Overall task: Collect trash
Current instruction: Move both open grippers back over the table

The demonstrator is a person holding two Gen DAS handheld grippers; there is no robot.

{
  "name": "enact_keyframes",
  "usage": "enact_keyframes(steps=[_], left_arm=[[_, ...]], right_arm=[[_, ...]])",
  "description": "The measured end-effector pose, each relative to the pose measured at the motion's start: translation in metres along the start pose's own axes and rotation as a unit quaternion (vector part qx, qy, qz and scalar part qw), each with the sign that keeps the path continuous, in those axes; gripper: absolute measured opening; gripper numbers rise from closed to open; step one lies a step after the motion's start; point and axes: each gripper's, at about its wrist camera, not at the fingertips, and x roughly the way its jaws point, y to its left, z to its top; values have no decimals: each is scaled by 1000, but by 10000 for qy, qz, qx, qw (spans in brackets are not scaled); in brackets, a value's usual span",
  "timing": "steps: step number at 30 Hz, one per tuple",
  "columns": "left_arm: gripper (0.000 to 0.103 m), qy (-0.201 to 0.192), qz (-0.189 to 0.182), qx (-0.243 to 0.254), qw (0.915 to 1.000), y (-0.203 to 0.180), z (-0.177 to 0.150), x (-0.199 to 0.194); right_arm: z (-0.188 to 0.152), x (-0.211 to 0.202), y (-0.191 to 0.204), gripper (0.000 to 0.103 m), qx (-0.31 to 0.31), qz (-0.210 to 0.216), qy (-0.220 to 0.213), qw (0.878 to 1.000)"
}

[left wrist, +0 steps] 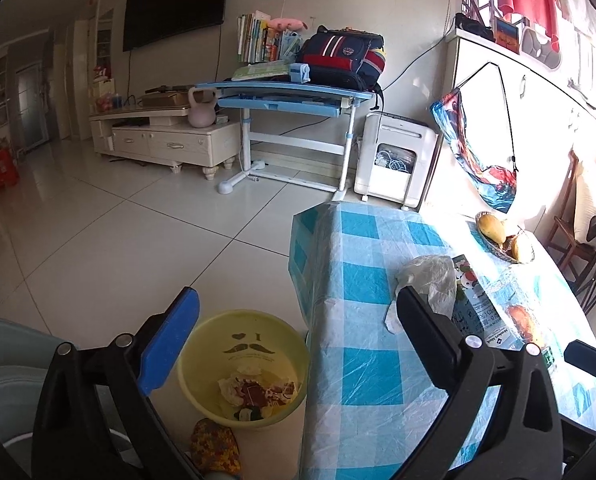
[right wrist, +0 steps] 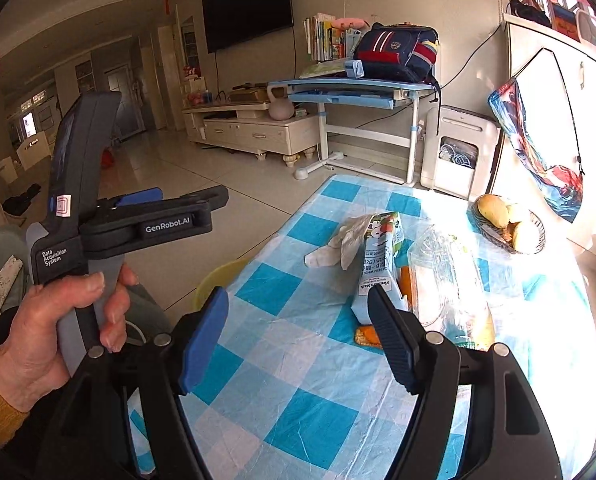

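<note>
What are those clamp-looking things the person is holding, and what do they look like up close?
Each is a black plastic two-finger gripper. The left gripper and right gripper pair one blue pad with one ribbed black pad, joined by silver rivets. The left one's grey handle reads "GenRobot.AI" and "Data Acquisition System". The left hand is bare, with a mustard cuff.

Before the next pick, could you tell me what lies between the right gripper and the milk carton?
Only bare checked tablecloth lies between the open right gripper and the milk carton, seen in the right wrist view.
</note>
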Motion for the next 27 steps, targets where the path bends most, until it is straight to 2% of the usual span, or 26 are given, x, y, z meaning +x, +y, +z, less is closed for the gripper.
enact_keyframes(steps=[5, 9, 14, 17, 21, 27], left_arm=[[96, 99, -82, 92, 9999, -3, -1, 2], [96, 157, -257, 508, 9983, -19, 1, 2], [96, 319, -629, 1109, 9913, -50, 9, 7], [96, 492, -996, 1315, 9851, -71, 15, 22], [96, 775, -1381, 1290, 9789, -91, 20, 53], [96, 1286, -1688, 770, 9742, -96, 21, 106]], right_arm=[[1, 1, 2, 70, -34, -4, 4, 10000], [1, -3, 1, 71, -21, -54, -24, 10000], [-2, -2, -14, 72, 198, -135, 70, 9997], [-4, -2, -24, 72, 361, -210, 130, 9990], [-7, -3, -33, 72, 491, -299, 201, 9981], [-16, 6, -42, 72, 607, -211, 401, 9971]])
